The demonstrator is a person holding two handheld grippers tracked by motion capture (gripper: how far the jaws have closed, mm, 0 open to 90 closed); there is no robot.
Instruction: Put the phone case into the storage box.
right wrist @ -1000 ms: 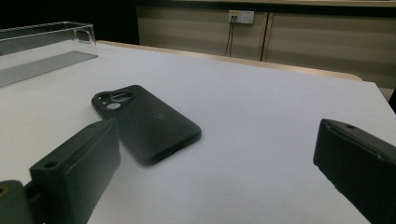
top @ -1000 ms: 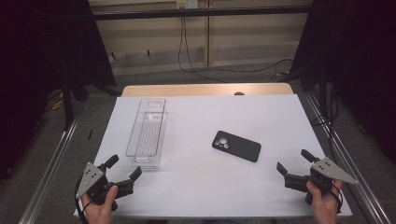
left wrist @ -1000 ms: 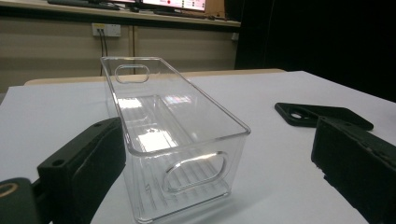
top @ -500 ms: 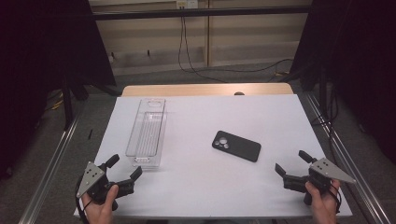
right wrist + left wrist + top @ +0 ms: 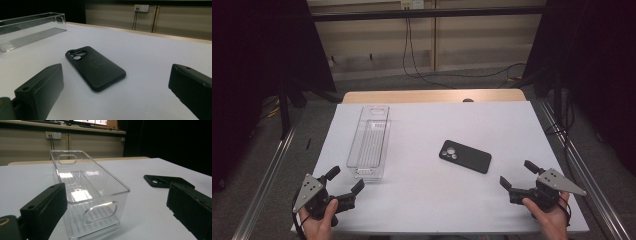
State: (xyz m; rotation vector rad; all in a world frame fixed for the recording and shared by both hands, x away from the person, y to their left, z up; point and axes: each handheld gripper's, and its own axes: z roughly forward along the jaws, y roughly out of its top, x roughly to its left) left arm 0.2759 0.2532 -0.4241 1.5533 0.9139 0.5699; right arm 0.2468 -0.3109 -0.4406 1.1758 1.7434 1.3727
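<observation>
A black phone (image 5: 465, 156) lies face down on the white table (image 5: 427, 130), right of centre; the right gripper view shows the phone (image 5: 95, 66) close ahead, camera end away. A clear plastic bin (image 5: 371, 141) stands empty at the left, and it reaches nearly to the jaws in the left gripper view (image 5: 87, 192). My left gripper (image 5: 345, 180) is open near the front left edge, just short of the bin. My right gripper (image 5: 518, 175) is open at the front right, a little short of the phone. Nothing is between the jaws of either gripper.
The phone (image 5: 166, 181) also shows off to the right in the left gripper view. A wooden strip (image 5: 432, 95) runs along the table's far edge. Metal rails (image 5: 267, 175) flank the table. Cables (image 5: 412, 50) hang on the back wall.
Both grippers have barely shifted; the right one moved slightly left. The phone and the bin lie where they were.
</observation>
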